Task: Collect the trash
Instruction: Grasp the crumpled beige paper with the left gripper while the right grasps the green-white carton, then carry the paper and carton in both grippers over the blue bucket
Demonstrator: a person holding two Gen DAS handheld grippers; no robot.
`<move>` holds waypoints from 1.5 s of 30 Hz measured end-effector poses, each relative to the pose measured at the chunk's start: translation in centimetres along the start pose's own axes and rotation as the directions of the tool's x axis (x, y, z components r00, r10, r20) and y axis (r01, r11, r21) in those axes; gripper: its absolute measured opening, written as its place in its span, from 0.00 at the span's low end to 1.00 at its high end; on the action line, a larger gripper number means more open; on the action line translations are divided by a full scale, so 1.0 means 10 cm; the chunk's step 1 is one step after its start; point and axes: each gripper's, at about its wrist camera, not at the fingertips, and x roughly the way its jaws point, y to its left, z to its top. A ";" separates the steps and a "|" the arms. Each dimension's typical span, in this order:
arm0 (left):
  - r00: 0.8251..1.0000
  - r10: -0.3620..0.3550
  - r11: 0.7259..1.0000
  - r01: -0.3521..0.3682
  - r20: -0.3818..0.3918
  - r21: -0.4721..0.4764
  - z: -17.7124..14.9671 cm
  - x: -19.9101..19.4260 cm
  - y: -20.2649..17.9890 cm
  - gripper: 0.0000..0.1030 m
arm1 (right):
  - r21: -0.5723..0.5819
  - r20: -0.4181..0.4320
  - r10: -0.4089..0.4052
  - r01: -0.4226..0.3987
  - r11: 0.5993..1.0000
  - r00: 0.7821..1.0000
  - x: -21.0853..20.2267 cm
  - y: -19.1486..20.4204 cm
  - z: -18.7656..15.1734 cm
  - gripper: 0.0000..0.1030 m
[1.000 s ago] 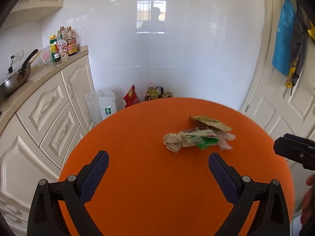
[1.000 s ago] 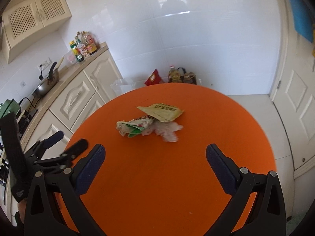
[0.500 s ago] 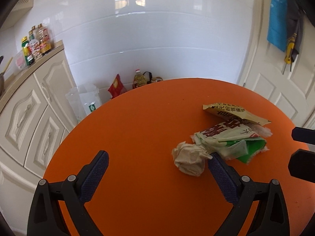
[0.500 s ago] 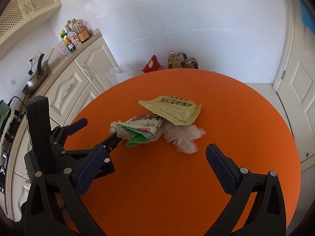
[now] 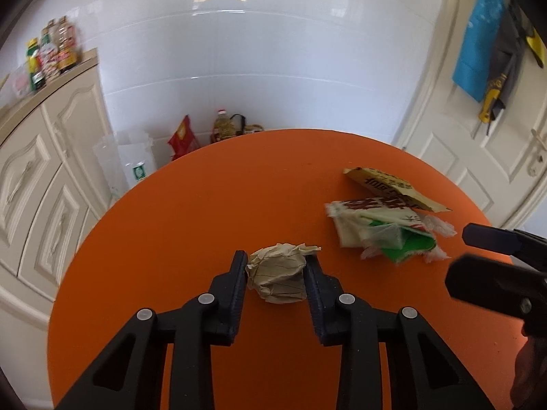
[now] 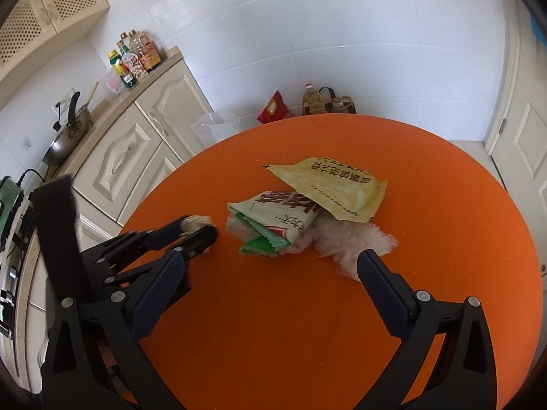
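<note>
Here left claw (image 5: 276, 275) closing, pinching paper wad (image 5: 277, 277); only right view shows right claw (image 6: 270, 276) spread near wrappers (image 6: 273, 220).

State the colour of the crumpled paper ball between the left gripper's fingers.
Pale beige-tan with faint dark lines; the crumpled paper ball shows best in the left wrist view.

Home kitchen: cabinets (image 6: 136, 150), wok (image 6: 65, 136), condiment bottles (image 6: 136, 56).

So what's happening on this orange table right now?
A person with a gripper in each hand is collecting trash. The left gripper is closing, its pads against a crumpled paper ball on the orange table. The right gripper is open, short of the green-and-white wrapper, yellow packet and tissue.
</note>
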 end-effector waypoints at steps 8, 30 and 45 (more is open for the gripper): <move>0.996 0.086 0.990 -0.085 -0.001 -0.116 -0.11 -0.05 0.46 0.28 | -0.079 -0.018 -0.027 0.025 0.997 0.999 0.35 0.22 0.11 0.91; 0.996 0.086 0.989 -0.087 -0.014 -0.122 -0.53 -0.53 0.22 0.28 | -0.127 -0.004 -0.067 0.066 0.990 0.998 0.81 0.22 0.32 0.68; 0.993 0.084 0.990 -0.074 0.087 -0.117 -0.74 -1.18 -0.24 0.28 | -0.148 0.150 0.051 -0.029 0.989 0.987 -0.40 0.34 0.00 0.68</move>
